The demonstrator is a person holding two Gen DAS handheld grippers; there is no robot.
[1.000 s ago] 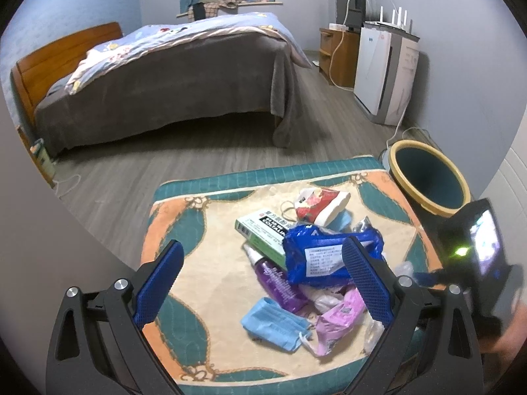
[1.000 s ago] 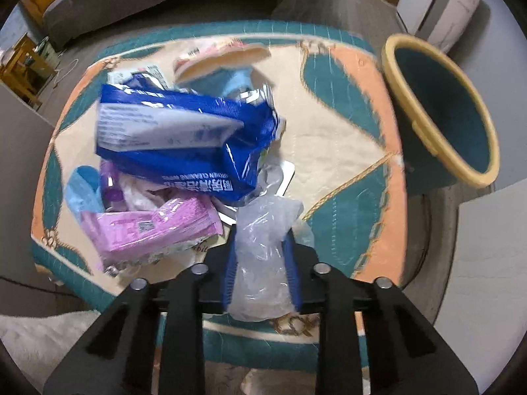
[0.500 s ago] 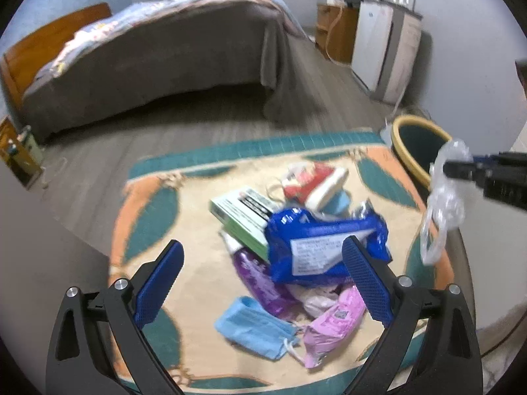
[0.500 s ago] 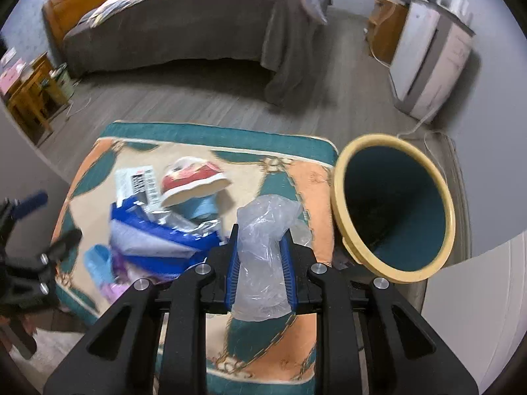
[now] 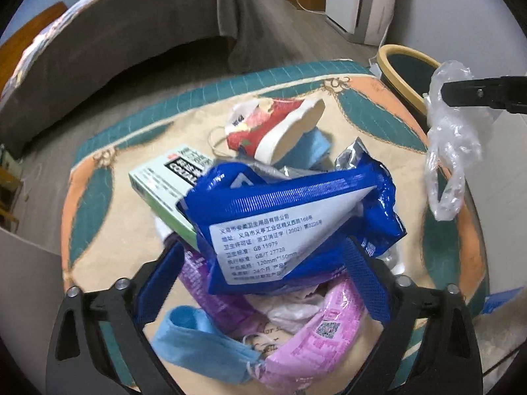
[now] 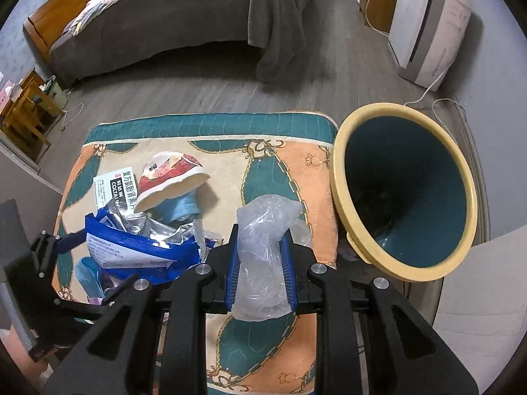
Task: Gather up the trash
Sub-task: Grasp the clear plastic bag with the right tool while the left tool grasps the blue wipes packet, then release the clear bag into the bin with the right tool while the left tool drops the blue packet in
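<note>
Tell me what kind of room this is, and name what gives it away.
Most likely a bedroom in a home. A wooden-framed bed with a grey blanket fills the back, a wooden cabinet stands by the far wall, and a patterned teal and orange rug lies on grey plank flooring beside a teal, yellow-rimmed waste bin.

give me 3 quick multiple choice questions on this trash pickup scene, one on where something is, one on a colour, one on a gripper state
1. Where is the bin relative to the patterned cushion?
A. on top of it
B. beside its edge
C. under the bed

2. What colour is the big wrapper atop the pile?
A. blue
B. yellow
C. black

3. What is the right gripper doing?
A. open, empty
B. shut on a clear plastic bag
C. shut on a mask

Answers:
1 B: the bin stands off the cushion's side.
2 A: the wrapper is blue.
3 B: the right gripper pinches the clear plastic bag.
</note>
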